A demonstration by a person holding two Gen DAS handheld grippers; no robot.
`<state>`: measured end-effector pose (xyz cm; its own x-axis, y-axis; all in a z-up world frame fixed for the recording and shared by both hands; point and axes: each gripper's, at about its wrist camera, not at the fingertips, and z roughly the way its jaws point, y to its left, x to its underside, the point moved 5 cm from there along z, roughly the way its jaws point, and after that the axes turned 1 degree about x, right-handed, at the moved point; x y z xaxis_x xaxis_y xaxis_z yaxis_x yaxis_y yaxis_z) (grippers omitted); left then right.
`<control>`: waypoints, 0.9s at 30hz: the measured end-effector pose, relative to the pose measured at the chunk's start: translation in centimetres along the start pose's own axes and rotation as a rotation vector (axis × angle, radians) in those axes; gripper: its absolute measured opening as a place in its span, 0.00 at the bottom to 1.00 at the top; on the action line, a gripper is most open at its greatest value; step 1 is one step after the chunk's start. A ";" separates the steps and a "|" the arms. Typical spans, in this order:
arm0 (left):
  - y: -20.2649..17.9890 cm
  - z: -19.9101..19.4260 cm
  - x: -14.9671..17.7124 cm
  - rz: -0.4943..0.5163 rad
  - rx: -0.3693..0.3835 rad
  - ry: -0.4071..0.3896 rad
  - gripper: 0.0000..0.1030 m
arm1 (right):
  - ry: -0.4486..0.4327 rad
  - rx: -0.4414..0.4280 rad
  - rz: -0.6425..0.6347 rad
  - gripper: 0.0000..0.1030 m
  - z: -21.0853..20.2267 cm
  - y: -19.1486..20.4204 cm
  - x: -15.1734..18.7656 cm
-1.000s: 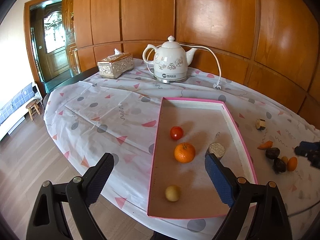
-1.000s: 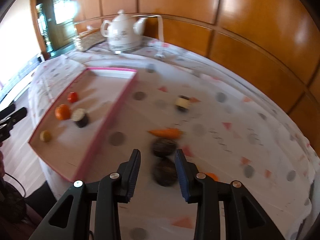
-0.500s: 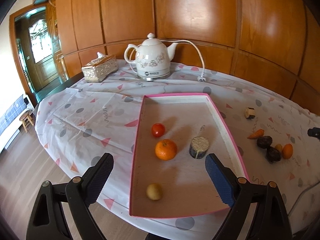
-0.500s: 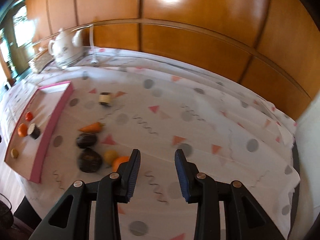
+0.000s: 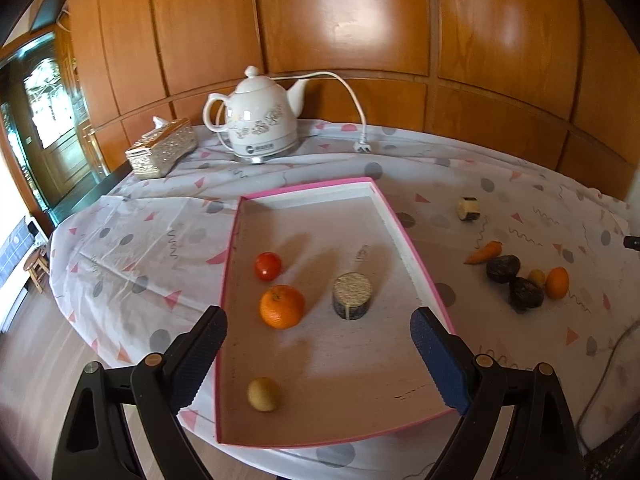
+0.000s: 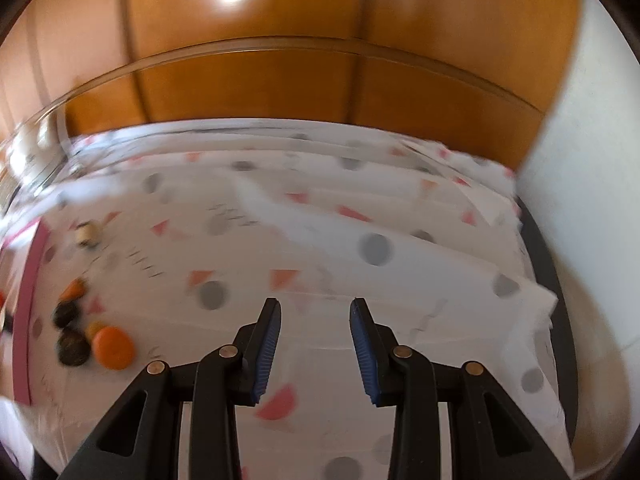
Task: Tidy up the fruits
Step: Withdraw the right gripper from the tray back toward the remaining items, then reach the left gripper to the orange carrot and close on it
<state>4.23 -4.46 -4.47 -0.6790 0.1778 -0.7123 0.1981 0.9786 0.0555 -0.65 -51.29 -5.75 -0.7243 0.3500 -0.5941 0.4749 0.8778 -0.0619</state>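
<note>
We held both tongs, left (image 5: pixel 318 354) and right (image 6: pixel 315 350), released and empty. The loose fruits (image 5: pixel 525 281) lay on the counter (image 5: pixel 500 344) beside the pink tray (image 5: pixel 416 256); our right tongs pointed away, risking a blind, mistimed reach.

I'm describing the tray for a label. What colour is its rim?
Pink, on the tray; clearest in the left wrist view.
</note>
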 end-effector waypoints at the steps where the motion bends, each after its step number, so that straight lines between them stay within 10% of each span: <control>1: -0.3 0.1 -0.1 0.008 0.006 0.005 0.91 | 0.008 0.007 0.032 0.35 0.2 -0.8 0.0; 7: -2.0 1.1 -0.9 0.029 0.058 0.033 0.89 | 0.060 0.058 0.199 0.35 1.6 -4.9 0.5; 27: -13.6 8.6 -5.7 0.141 0.394 0.251 0.37 | 0.104 0.135 0.387 0.35 2.1 -9.5 1.4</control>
<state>11.50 -19.72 -7.20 -0.7661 0.3723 -0.5239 0.5199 0.8382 -0.1647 -5.17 -59.85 -7.70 -0.5232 0.6826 -0.5102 0.7778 0.6271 0.0413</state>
